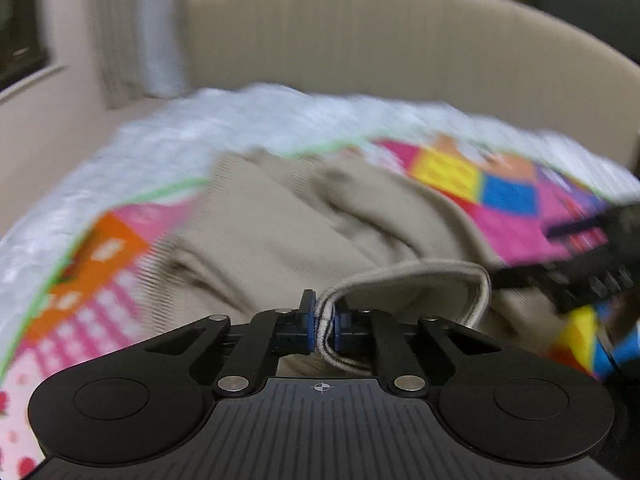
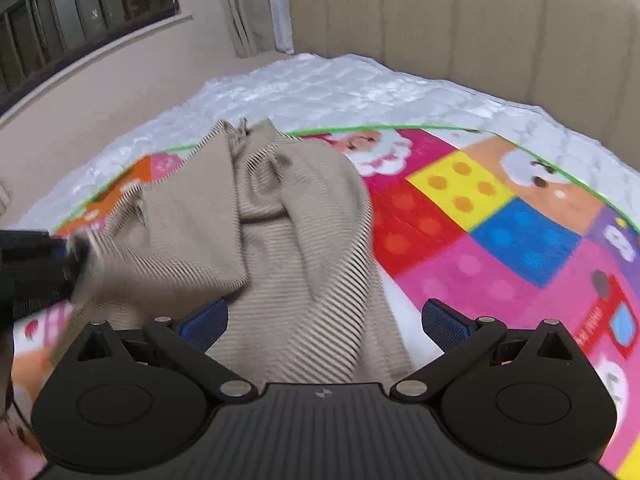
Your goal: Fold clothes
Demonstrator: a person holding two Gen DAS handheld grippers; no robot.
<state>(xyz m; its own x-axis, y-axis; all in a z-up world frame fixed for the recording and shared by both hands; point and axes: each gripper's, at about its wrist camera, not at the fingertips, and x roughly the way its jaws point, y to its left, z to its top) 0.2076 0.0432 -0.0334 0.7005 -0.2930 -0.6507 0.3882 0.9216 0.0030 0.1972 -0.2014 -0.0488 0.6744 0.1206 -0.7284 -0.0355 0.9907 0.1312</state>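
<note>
A beige ribbed garment (image 2: 280,232) lies crumpled on a colourful play mat (image 2: 480,240) on the bed. My left gripper (image 1: 325,322) is shut on a thick hem edge of the garment (image 1: 400,280) and lifts it. It also shows at the left edge of the right wrist view (image 2: 68,256), holding the cloth. My right gripper (image 2: 324,320) is open and empty, its blue pads (image 2: 444,324) apart just above the near end of the garment. It shows blurred at the right of the left wrist view (image 1: 580,276).
A white quilted mattress (image 2: 320,88) lies under the mat. A beige padded headboard (image 2: 460,20) stands behind it. A wall with a window (image 2: 80,12) and a curtain (image 2: 248,4) is at the left.
</note>
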